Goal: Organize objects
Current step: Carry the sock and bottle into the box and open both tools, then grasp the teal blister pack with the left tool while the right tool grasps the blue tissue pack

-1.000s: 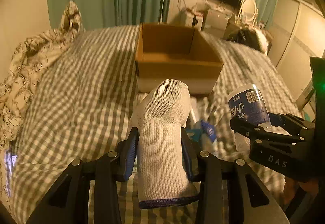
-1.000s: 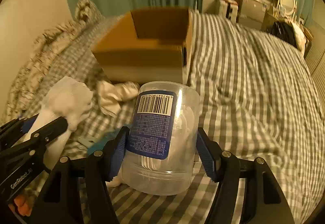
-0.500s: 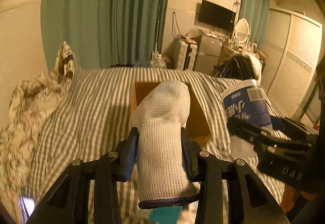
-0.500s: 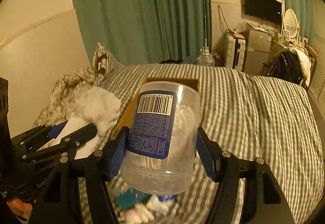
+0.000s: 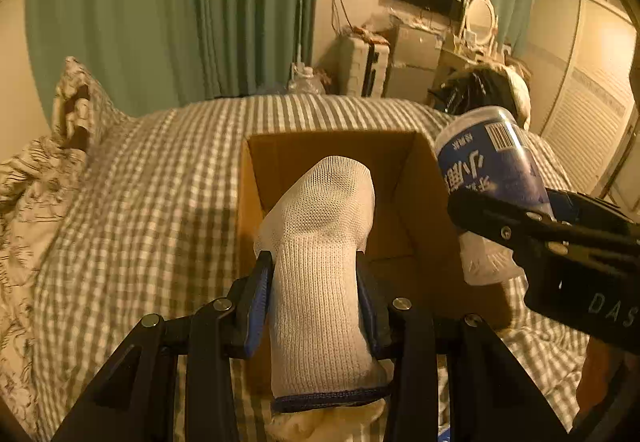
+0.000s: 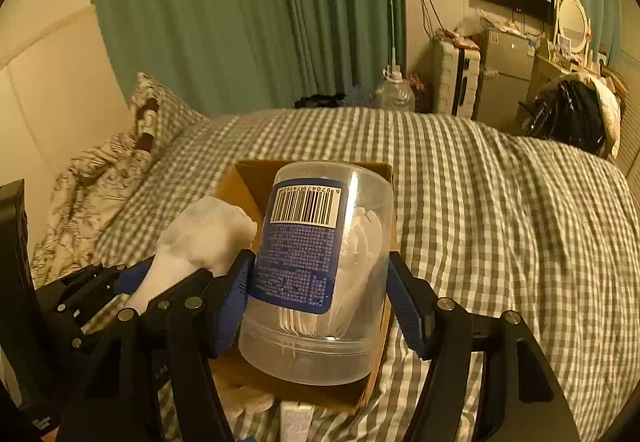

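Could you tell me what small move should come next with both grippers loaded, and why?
Probably lower the left gripper slightly and release the white sock: it already hangs over the open cardboard box, while the right gripper holds the clear container beside it.

Left gripper (image 5: 316, 286): I see its two blue-padded fingers (image 5: 256, 302) pinched against the sides of the white sock (image 5: 320, 242), held above the near edge of the cardboard box (image 5: 416, 169).
Left gripper pose: I read it as pointing forward and slightly down over the box, sock toe out in front.
Right gripper (image 6: 320, 298): I see both blue pads (image 6: 406, 306) pressed on the clear plastic jar (image 6: 320, 266), the jar tilted and raised over the box's right side.
Spacing: both grippers sit side by side over the box, the left one just left of the right, not touching.
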